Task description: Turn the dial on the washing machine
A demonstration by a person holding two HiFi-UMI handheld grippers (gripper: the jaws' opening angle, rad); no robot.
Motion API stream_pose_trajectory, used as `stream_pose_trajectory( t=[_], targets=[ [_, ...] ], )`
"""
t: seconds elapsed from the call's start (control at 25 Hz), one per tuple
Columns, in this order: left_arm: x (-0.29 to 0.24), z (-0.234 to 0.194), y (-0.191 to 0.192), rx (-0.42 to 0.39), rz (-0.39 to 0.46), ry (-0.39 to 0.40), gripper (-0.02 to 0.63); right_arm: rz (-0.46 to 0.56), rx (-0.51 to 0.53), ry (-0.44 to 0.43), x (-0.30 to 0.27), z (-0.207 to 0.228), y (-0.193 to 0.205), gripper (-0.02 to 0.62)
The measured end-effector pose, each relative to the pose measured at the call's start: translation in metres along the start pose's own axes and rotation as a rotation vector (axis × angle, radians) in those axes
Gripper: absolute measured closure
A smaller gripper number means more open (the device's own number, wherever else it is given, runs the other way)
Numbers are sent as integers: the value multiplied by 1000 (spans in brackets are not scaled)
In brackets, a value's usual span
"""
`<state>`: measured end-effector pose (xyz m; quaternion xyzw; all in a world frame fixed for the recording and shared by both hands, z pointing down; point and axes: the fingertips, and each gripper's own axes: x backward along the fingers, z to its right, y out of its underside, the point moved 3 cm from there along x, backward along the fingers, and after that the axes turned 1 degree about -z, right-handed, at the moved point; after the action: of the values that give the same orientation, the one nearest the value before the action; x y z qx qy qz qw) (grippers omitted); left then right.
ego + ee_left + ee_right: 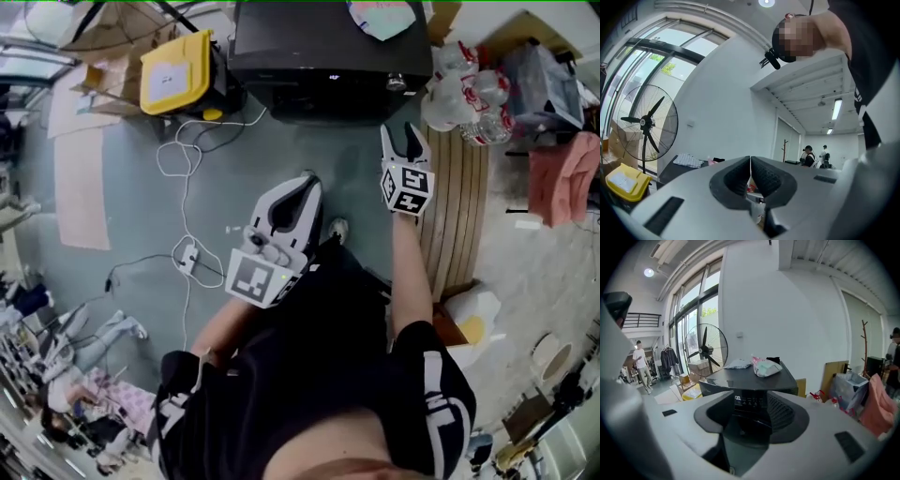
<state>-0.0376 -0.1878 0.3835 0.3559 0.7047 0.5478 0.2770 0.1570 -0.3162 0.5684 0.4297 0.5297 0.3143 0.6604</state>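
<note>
The black washing machine [328,52] stands on the floor ahead of me, with a small shiny dial [396,82] at the right of its front edge. My right gripper [401,139] is held out just short of that dial, open, with nothing between its fingers. In the right gripper view the machine's lit control panel [749,401] shows through the gap of the right gripper [751,403]; the dial itself is not visible there. My left gripper [302,186] hangs lower and to the left, shut and empty, and in its own view the left gripper [750,161] points up at the far wall.
A yellow lidded bin [176,70] sits left of the machine. White cables [187,178] and a power strip [187,255] lie on the floor. Plastic bottles [464,94], a wooden pallet [459,206] and a pink cloth [562,178] are at the right. A bag [765,366] lies on the machine's top.
</note>
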Motion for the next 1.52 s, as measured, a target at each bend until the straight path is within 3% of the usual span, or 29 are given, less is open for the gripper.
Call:
stream_pose_trajectory(
  t=[0.2,0.52,0.76,1.04,1.12,1.36,1.44,1.52],
  targets=[
    [-50,-40,26,12,-53,37,581,-100,-43,30,-91,39,40,352],
    [-93,-80,71,11,-90,57,581,-174,11,75,-204,88,87,298],
    [-106,-96,88,43,-118,42,581,-210,47,96,-243,101,102,282],
    [-111,-98,97,54,-138,36,581,-201,69,126,-250,108,102,285],
    [-112,-97,98,56,-143,35,581,-193,21,108,-249,109,101,294],
    [-117,-92,101,75,-149,41,581,-132,-320,6,-247,123,102,302],
    [-115,-90,102,75,-153,45,581,-128,-350,-20,-247,122,102,301],
    [-114,-89,104,74,-155,48,581,-133,-303,-26,-249,119,104,299]
  ],
)
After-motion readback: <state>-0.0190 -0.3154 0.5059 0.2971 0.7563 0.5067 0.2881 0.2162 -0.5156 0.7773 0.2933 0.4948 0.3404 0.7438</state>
